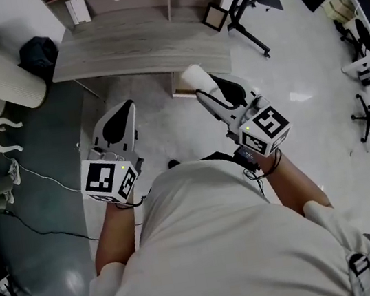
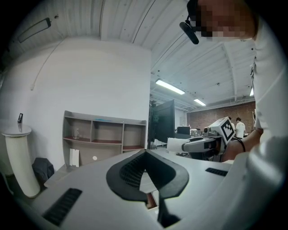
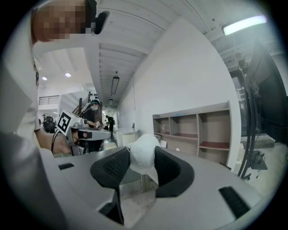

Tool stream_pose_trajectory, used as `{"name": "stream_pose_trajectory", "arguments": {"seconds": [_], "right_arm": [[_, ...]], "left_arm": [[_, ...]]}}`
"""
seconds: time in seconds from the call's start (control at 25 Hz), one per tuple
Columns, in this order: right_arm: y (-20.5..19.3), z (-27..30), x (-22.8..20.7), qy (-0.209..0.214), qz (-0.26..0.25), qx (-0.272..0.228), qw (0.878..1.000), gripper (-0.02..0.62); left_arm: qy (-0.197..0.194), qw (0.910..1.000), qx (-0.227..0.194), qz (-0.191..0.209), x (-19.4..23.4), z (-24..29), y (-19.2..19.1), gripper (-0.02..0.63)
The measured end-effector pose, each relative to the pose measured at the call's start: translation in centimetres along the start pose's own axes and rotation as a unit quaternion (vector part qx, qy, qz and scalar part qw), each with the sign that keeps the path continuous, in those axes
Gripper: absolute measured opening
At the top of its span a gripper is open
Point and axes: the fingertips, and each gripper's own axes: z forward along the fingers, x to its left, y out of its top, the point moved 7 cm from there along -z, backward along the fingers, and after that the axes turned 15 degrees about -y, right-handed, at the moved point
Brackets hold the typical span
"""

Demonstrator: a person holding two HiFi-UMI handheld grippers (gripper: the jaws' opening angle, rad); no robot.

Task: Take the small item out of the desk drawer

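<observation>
Head view: the right gripper (image 1: 205, 92) has its fingers (image 1: 223, 103) clamped on the small white item (image 1: 192, 78). The item is out in the air, just on the near side of the surface (image 1: 134, 47) and over the pale floor (image 1: 308, 131). A brown lip under the surface's near edge looks like the drawer (image 1: 178, 95), though I cannot be sure. The left gripper (image 1: 123, 109) hangs to the left, well apart, probably kept clear so it does not crowd the carrying hand. There is open floor to the right. A black stand (image 1: 247, 12) sits far right, and a pale bin (image 1: 4, 82) and a dark bag (image 1: 37, 52) crowd the far left.

Left gripper view: the fingers (image 2: 126, 173) meet at their tips with nothing between them. They point at the shelf unit (image 2: 105, 134) on the far wall. The right gripper and its white load show off to the right.

Right gripper view: the item (image 3: 143, 156) is soft and crumpled, and the dark pads (image 3: 112, 168) pinch it on both sides. It bulges above the tips, so the grip looks firm enough to carry. A looser hold would likely let it slip. Ahead, the way to the shelves (image 3: 198, 130) looks unobstructed.
</observation>
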Motion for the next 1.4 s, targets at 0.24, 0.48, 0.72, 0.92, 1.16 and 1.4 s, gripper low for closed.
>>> {"name": "stream_pose_trajectory", "arguments": {"seconds": [0.24,0.48,0.72,0.92,1.16,1.4], "right_arm": [[0.1,-2.3,-4.0,0.022,-0.002,0.000,1.000,0.175],[-0.7,-6.7,-9.3,0.032,0.006,0.001,0.999,0.175],[-2.1,-10.8,-11.7,0.041,0.024,0.006,0.999,0.175],[-3.1,-13.5,-12.7,0.047,0.045,0.009,0.998,0.175],[-4.1,-16.3,-11.8,0.047,0.050,0.003,0.998,0.175],[-4.1,-18.4,-9.4,0.034,0.049,-0.001,0.998,0.175]], "left_arm": [[0.036,0.9993,-0.005,-0.009,-2.6,2.7,0.9,0.015],[0.056,0.9984,-0.007,-0.006,-7.8,6.7,1.2,0.015],[0.064,0.9979,0.002,-0.013,-13.0,8.1,0.2,0.015],[0.071,0.9971,0.016,-0.021,-16.2,8.3,-0.4,0.015],[0.066,0.9974,0.025,-0.018,-19.1,7.9,-0.3,0.015],[0.044,0.9988,0.020,-0.013,-20.3,6.2,-0.1,0.015]]}}
